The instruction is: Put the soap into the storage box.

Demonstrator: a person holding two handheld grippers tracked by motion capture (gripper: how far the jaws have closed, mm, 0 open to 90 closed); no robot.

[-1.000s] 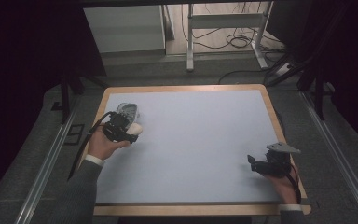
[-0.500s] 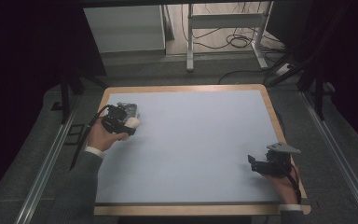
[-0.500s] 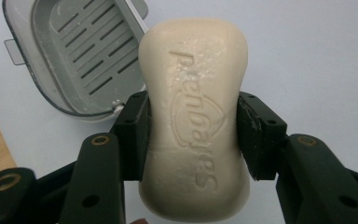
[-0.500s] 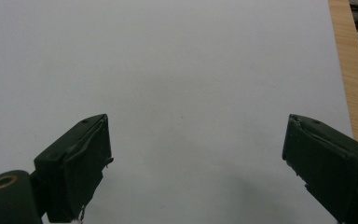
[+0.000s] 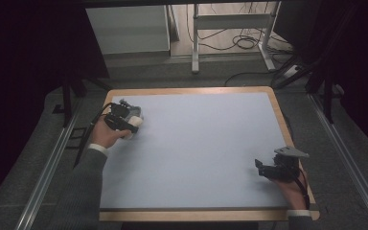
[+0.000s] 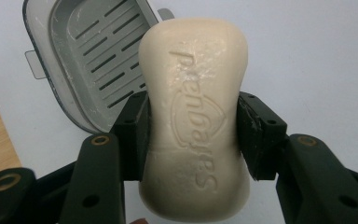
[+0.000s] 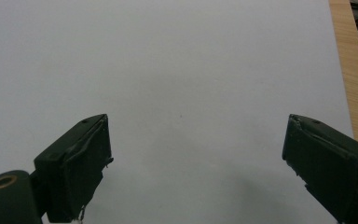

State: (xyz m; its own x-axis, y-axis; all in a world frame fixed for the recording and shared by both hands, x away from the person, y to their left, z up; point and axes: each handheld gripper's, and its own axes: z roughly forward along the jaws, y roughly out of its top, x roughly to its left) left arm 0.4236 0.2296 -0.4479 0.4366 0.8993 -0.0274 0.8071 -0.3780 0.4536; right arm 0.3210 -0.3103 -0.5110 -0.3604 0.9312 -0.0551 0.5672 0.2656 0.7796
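A cream bar of soap (image 6: 196, 112) with embossed lettering is clamped between the jaws of my left gripper (image 6: 192, 135), which is shut on it. Just beyond it lies a grey slatted soap dish (image 6: 93, 60) on the pale table. From above, the left gripper (image 5: 135, 123) holds the soap (image 5: 133, 125) at the table's far left corner, right at the soap dish (image 5: 130, 108). My right gripper (image 7: 196, 163) stands wide open over bare table, with nothing between its fingers; in the high view the right gripper (image 5: 260, 167) rests near the front right.
The table has a pale blue mat (image 5: 206, 143) with a wooden rim (image 5: 191, 90). In the right gripper view the wooden edge (image 7: 349, 65) runs down the right side. Beyond the table stand a metal frame (image 5: 230, 33) and floor cables.
My left gripper has moved forward and to the right toward the soap dish, carrying the soap. The right gripper has stayed put.
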